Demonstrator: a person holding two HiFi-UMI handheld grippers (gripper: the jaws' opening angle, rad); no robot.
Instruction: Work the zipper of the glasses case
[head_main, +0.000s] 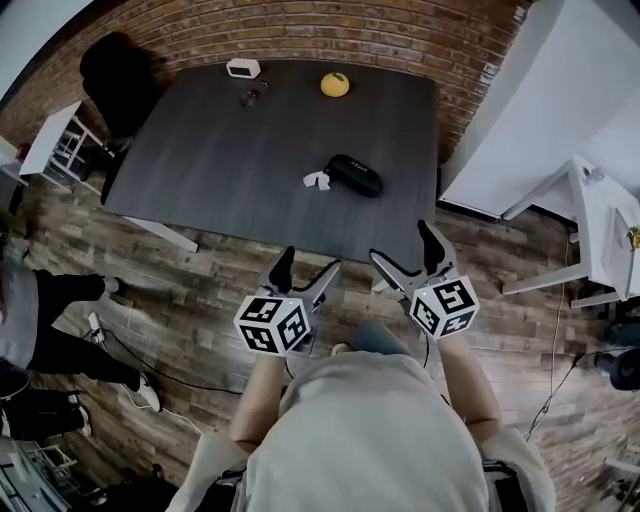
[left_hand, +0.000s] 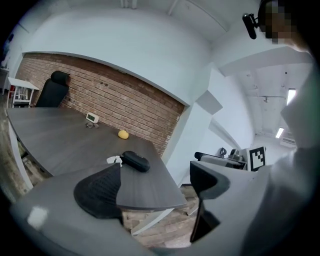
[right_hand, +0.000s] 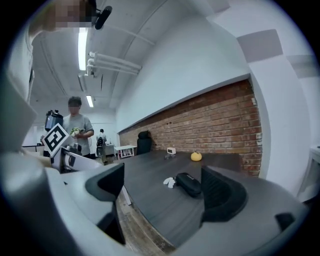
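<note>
L gripper (head_main: 308, 266) & R gripper (head_main: 402, 246) are hovering just short of the table's (head_main: 230, 170) near edge, both w/ jaws wide apart, nothing btwn them. Case (head_main: 354, 174) is lying on the table, well apart from both, a small white item (head_main: 317, 180) just beside it.

The glasses case (head_main: 355, 175) is black, oblong and round-ended, with a soft-looking shell. It lies flat and appears shut on the dark grey table (head_main: 230, 160), toward 3 o'clock from the table's middle. In the head view its long axis runs from 10 to 4 o'clock. The zipper is too small to make out.
</note>
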